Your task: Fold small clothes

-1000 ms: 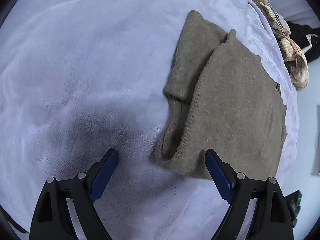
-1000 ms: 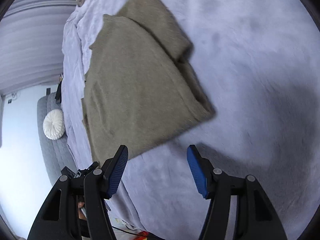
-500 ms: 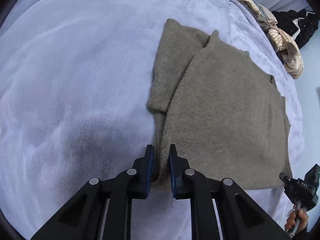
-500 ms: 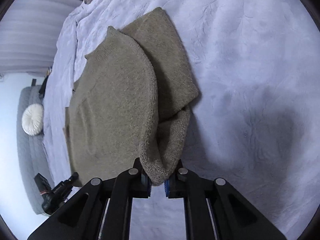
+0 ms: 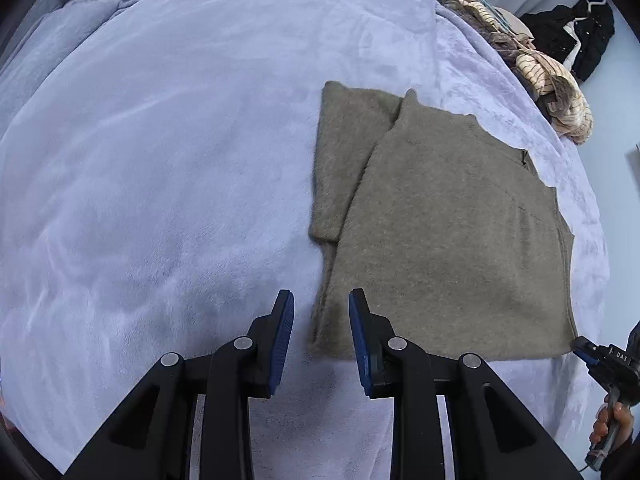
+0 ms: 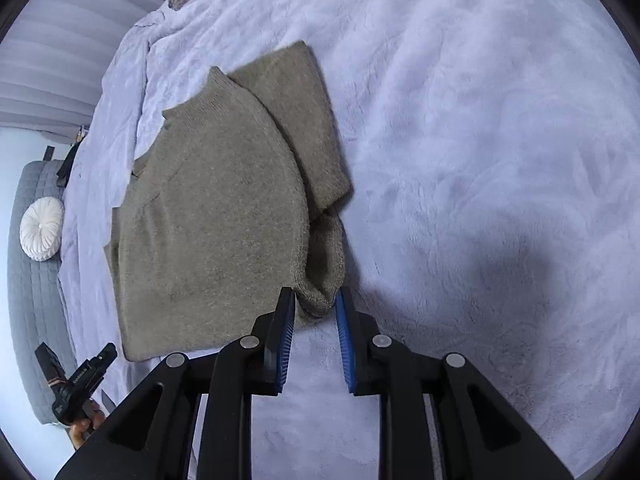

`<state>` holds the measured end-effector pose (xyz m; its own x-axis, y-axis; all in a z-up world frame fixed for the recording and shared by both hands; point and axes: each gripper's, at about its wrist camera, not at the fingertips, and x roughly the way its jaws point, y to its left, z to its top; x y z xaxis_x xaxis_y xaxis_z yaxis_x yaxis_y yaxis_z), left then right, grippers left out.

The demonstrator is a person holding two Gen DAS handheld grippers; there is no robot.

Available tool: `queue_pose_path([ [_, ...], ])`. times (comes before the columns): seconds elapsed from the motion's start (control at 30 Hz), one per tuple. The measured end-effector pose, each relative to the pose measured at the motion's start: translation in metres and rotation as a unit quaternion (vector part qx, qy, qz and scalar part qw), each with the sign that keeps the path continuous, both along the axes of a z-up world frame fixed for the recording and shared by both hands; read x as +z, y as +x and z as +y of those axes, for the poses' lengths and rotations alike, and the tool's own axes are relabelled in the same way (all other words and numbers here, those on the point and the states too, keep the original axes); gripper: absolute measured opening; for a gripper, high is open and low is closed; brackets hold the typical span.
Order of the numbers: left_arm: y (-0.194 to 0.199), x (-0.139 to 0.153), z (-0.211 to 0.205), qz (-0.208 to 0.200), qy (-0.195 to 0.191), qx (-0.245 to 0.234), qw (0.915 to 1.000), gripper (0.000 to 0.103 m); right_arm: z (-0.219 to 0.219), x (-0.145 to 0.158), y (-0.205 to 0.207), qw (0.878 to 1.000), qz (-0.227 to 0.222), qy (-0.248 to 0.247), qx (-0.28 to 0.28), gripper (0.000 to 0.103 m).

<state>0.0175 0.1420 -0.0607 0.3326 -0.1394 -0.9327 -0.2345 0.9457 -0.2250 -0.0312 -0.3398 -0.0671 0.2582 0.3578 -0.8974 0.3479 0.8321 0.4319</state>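
An olive-brown knit sweater (image 5: 440, 216) lies folded flat on the lilac fleece blanket (image 5: 160, 160), one sleeve folded along its left side. My left gripper (image 5: 320, 304) is open, its blue pads either side of the sweater's near left corner, not clamping it. In the right wrist view the sweater (image 6: 216, 216) lies left of centre. My right gripper (image 6: 316, 300) is partly open, its pads either side of the sweater's near right corner with small gaps showing.
A heap of striped and beige clothes (image 5: 536, 68) and a black garment (image 5: 576, 36) sit at the far right of the bed. A grey bench with a white round cushion (image 6: 40, 228) stands beyond the bed's left edge. The other hand-held gripper shows at each frame's lower edge.
Both grippers closed on the sweater's near corners half a second ago. Now both have opened and let go, and the sweater lies flat. Both cameras have pulled back a little.
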Motion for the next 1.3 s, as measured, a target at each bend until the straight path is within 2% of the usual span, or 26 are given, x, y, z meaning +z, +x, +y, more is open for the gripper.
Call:
queue_pose_path([
  [0.1, 0.013, -0.002, -0.015, -0.001, -0.005, -0.019, 0.9998, 0.029, 0.016, 0.008, 0.012, 0.999, -0.017, -0.013, 0.032, 0.023],
  [0.17, 0.022, -0.015, -0.024, 0.014, -0.005, -0.026, 0.9995, 0.029, 0.025, 0.004, 0.021, 0.998, -0.018, -0.018, 0.051, 0.023],
  [0.27, 0.025, -0.041, -0.033, 0.04, 0.012, -0.033, 0.9986, 0.029, 0.025, -0.007, 0.027, 0.998, -0.002, -0.027, 0.06, 0.023],
  [0.37, 0.02, -0.042, -0.036, 0.033, 0.026, -0.047, 0.998, 0.029, 0.018, -0.02, 0.025, 0.997, 0.032, -0.052, 0.056, 0.023],
  [0.5, 0.017, -0.026, -0.033, 0.034, 0.021, -0.04, 0.9984, 0.029, -0.025, -0.019, 0.006, 0.993, 0.071, -0.087, -0.025, 0.024],
  [0.6, 0.024, -0.006, -0.027, 0.009, 0.013, -0.035, 0.9993, 0.029, -0.048, -0.005, -0.008, 0.994, 0.049, -0.064, -0.067, 0.024],
  [0.77, 0.079, 0.003, -0.038, -0.02, 0.028, -0.056, 0.9978, 0.029, -0.015, 0.018, 0.018, 0.999, -0.014, -0.052, 0.01, 0.024],
  [0.87, 0.108, -0.007, -0.048, -0.026, 0.042, -0.056, 0.9972, 0.029, 0.015, 0.012, 0.042, 0.998, -0.022, -0.043, 0.048, 0.024],
  [0.97, 0.133, -0.029, -0.051, -0.006, 0.057, -0.032, 0.9978, 0.029, 0.035, -0.005, 0.066, 0.996, -0.016, -0.047, 0.069, 0.024],
  [1.03, 0.136, -0.043, -0.042, 0.008, 0.048, -0.013, 0.9987, 0.029, 0.039, -0.023, 0.076, 0.996, 0.003, -0.053, 0.075, 0.024],
  [1.1, 0.133, -0.048, -0.032, 0.013, 0.056, 0.001, 0.9984, 0.029, 0.035, -0.038, 0.082, 0.996, 0.016, -0.048, 0.072, 0.022],
  [1.13, 0.131, -0.049, -0.028, 0.012, 0.044, 0.002, 0.9989, 0.029, 0.031, -0.041, 0.082, 0.997, 0.017, -0.045, 0.067, 0.019],
  [1.2, 0.125, -0.046, -0.021, 0.016, 0.034, 0.009, 0.9993, 0.029, 0.022, -0.04, 0.08, 0.998, 0.015, -0.039, 0.055, 0.018],
  [1.3, 0.118, -0.04, -0.021, 0.019, 0.05, -0.002, 0.9986, 0.029, 0.016, -0.032, 0.075, 0.997, 0.013, -0.049, 0.052, 0.018],
])
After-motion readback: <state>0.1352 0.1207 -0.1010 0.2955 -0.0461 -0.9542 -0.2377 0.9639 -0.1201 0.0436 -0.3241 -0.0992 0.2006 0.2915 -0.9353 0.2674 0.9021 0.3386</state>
